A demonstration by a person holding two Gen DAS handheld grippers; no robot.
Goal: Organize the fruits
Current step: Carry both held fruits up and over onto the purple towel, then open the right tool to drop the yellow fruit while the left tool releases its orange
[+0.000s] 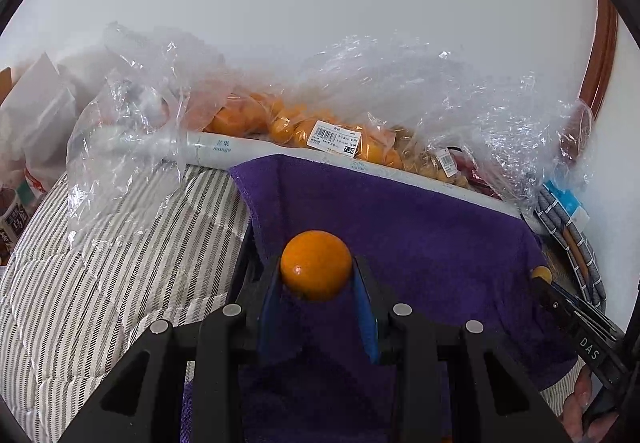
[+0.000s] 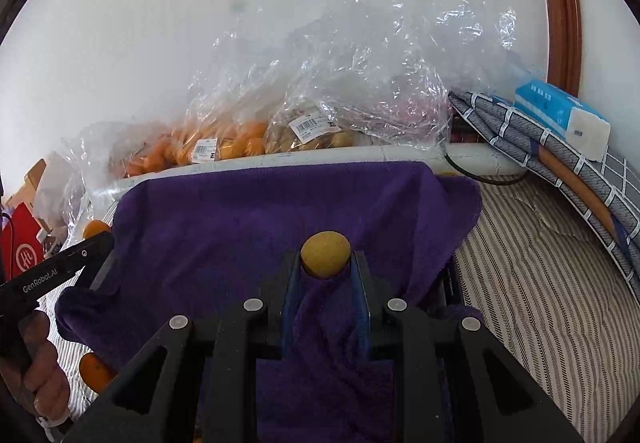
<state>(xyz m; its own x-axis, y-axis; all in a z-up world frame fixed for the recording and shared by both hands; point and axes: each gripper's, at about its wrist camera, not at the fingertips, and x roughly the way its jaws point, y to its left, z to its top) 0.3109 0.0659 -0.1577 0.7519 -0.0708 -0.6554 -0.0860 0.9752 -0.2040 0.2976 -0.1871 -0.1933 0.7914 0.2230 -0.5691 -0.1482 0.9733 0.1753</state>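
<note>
Clamped between the left gripper (image 1: 316,271) is a glossy orange citrus fruit (image 1: 316,265); a duller yellow-brown fruit (image 2: 326,254) is pinched by the right gripper (image 2: 326,263), both held above the purple towel (image 2: 240,219), presumably for sorting by kind.

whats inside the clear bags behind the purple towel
One bag holds orange fruits; the next bag holds small tan fruits. Crumpled plastic and price labels hide the rest, so no count.

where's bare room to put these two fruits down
Free: the purple towel ahead of both tongs, between the white box rim and the striped quilt, which is also bare on the right. Crowded: the clear plastic fruit bags behind.
</note>
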